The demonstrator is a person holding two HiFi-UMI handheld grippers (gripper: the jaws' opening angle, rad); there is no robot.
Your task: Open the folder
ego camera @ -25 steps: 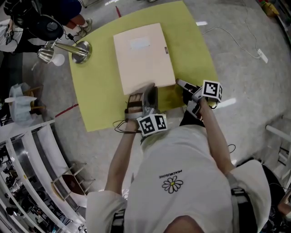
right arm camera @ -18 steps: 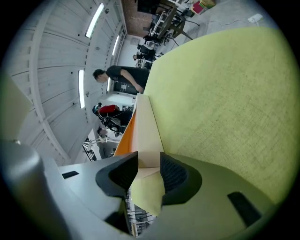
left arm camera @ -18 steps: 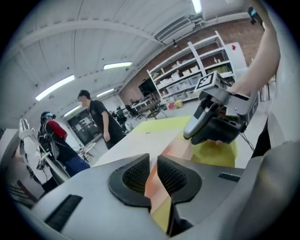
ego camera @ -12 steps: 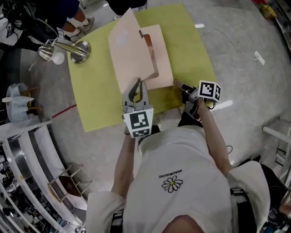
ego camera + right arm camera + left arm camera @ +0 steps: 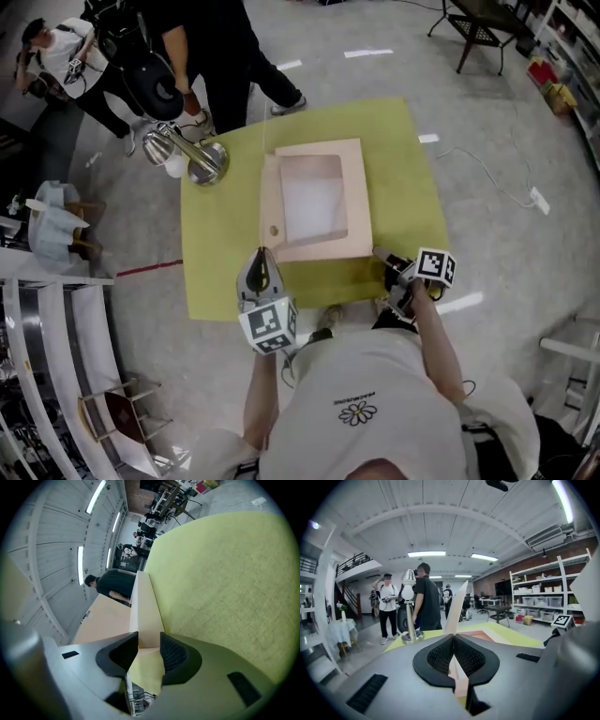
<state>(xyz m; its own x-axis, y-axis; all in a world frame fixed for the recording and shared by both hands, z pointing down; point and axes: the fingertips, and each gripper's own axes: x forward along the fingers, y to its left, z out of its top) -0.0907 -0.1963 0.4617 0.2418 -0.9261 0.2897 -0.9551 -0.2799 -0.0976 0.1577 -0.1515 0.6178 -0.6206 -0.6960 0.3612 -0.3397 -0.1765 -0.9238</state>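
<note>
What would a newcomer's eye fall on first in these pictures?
First comes the beige folder, lying open on the yellow-green table. Its cover stands nearly upright along the left side, pinched in the shut left gripper. A white sheet lies inside, and the right gripper clamps the folder's near right corner.
</note>
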